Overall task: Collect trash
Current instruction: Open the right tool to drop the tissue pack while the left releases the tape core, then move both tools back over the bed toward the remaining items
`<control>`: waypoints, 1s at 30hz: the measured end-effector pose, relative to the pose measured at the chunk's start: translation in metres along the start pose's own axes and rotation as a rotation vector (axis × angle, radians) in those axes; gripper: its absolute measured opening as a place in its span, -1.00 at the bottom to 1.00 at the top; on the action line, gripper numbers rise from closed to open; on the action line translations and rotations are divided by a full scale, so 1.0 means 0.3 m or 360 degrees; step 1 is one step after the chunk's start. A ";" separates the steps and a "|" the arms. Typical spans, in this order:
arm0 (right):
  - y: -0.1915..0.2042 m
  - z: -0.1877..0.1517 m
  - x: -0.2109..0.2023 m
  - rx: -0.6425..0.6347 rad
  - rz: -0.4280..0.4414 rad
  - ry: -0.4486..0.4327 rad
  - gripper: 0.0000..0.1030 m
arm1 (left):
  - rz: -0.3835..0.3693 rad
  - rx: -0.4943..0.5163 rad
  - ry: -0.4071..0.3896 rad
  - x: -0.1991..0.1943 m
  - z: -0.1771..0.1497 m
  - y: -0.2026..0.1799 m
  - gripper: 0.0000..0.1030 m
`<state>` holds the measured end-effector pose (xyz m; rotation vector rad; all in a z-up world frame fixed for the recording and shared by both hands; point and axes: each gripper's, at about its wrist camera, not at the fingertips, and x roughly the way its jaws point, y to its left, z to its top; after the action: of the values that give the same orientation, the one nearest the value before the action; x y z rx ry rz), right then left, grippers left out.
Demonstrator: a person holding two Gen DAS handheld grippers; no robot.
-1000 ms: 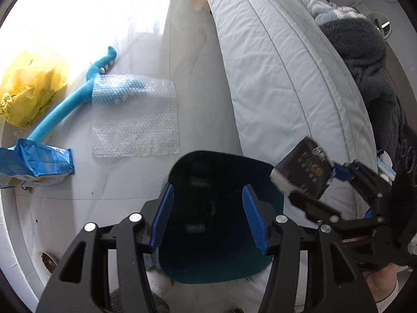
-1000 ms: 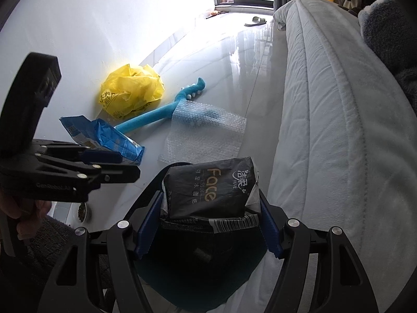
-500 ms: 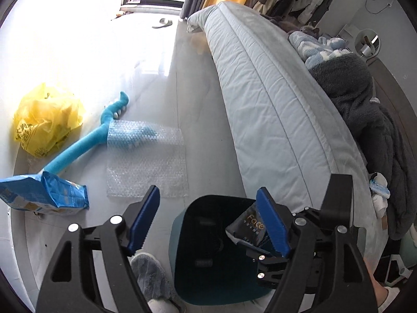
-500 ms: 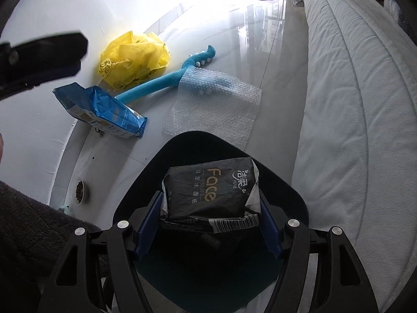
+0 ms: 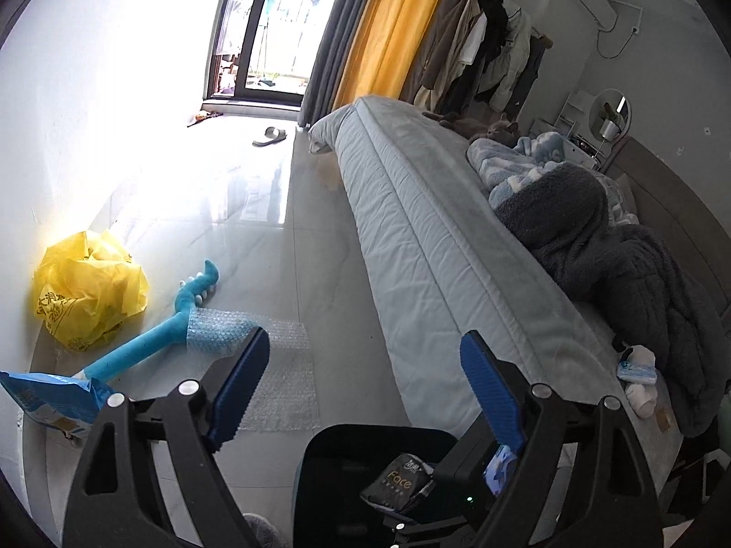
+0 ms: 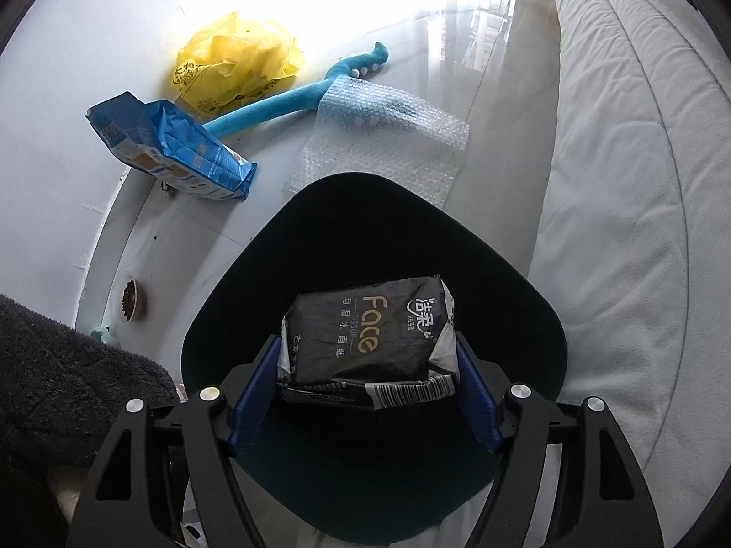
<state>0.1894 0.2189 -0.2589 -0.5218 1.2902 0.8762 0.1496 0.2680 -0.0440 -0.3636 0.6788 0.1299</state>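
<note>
A black tissue pack [image 6: 368, 333] printed "Face" in gold, crumpled with a barcode flap at its near end, is held over the open mouth of a dark bin [image 6: 516, 292]. Farther off on the pale floor lie a sheet of bubble wrap [image 6: 384, 137], a creased blue bag [image 6: 173, 148] to its left, and a crumpled yellow plastic bag [image 6: 237, 61] by the wall.

Left gripper [image 5: 365, 392]: black frame, blue-padded fingers [image 5: 240, 383] spread wide apart, nothing between them, tilted up and forward.
Right gripper [image 6: 368, 365]: black frame, blue pads [image 6: 258, 386] pressed against both sides of a crumpled black tissue packet [image 6: 370, 333], pointing downward.
Left forearm: dark fleece sleeve [image 6: 68, 388] at the right wrist view's lower-left edge.
</note>
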 end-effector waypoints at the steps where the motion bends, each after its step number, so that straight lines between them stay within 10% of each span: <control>1: 0.004 -0.007 -0.012 -0.0002 0.0001 -0.0009 0.56 | -0.0007 0.0003 -0.0021 -0.011 0.000 -0.009 0.69; 30: -0.140 -0.269 -0.570 0.0040 -0.0046 -0.0809 0.75 | -0.0138 0.0499 -0.0564 -0.208 -0.008 -0.509 0.88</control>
<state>0.1687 0.0874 -0.1183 -0.2699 0.8260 0.8958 0.1358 0.1252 0.0376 -0.0635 0.3241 0.0030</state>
